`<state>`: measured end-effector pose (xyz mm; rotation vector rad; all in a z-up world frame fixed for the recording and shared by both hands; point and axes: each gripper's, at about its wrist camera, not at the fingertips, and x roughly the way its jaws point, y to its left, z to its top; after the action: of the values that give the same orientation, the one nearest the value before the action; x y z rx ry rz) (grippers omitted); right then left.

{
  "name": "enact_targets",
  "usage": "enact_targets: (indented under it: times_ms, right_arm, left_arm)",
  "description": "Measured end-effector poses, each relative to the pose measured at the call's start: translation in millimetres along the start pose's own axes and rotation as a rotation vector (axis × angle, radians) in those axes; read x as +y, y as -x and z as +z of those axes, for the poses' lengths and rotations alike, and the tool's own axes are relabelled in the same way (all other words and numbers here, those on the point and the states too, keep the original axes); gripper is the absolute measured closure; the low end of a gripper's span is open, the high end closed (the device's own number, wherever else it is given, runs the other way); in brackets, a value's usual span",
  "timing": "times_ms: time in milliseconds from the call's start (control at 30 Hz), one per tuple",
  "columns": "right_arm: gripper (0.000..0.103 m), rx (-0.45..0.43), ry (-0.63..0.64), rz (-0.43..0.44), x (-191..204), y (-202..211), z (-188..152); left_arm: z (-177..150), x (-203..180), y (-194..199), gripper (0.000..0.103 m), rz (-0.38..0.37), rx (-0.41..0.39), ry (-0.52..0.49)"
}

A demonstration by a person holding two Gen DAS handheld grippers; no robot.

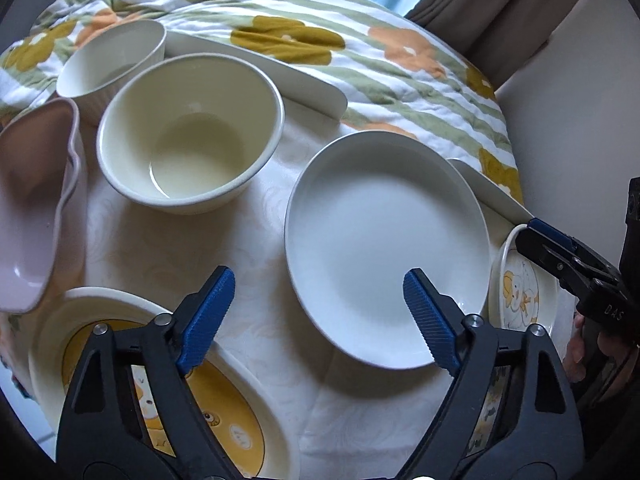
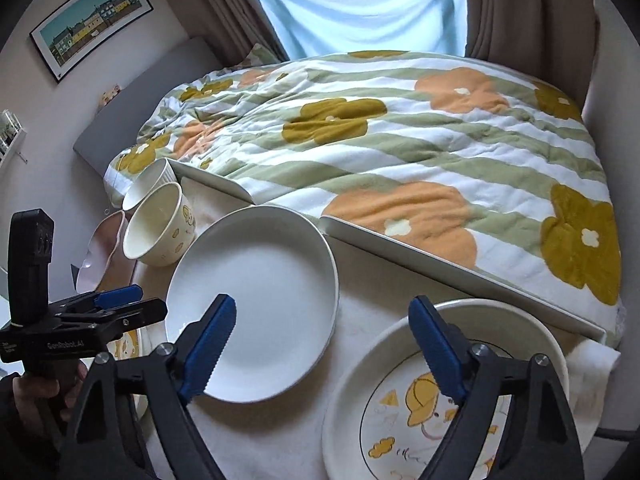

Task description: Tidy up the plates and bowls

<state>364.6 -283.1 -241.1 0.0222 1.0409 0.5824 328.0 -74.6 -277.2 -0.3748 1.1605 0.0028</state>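
Observation:
A plain white plate lies in the middle of the white tablecloth. A cream bowl stands behind it to the left, with a ribbed white bowl further back and a pink wavy bowl at the left. A yellow cartoon plate lies under my left gripper, which is open and empty. A duck-print plate lies under my right gripper, also open and empty. The right gripper also shows in the left wrist view.
A flowered quilt covers the bed behind the table. White raised table edges border the far side. Curtains and a framed picture are on the walls behind.

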Motion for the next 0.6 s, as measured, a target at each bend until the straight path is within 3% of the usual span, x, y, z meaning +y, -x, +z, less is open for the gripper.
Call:
enact_targets:
  times_ms: [133, 333, 600]
  right_arm:
    - [0.038, 0.054, 0.024, 0.026, -4, -24, 2]
    - [0.047, 0.102, 0.053, 0.047, -8, -42, 3]
    - [0.075, 0.146, 0.076, 0.077, -10, -56, 2]
  left_arm:
    - [-1, 4, -16, 0.032, 0.011, 0.024, 0.011]
    - [-4, 6, -27, 0.039, 0.034, 0.043, 0.005]
    - [-2, 4, -31, 0.080, 0.049, 0.043, -0.021]
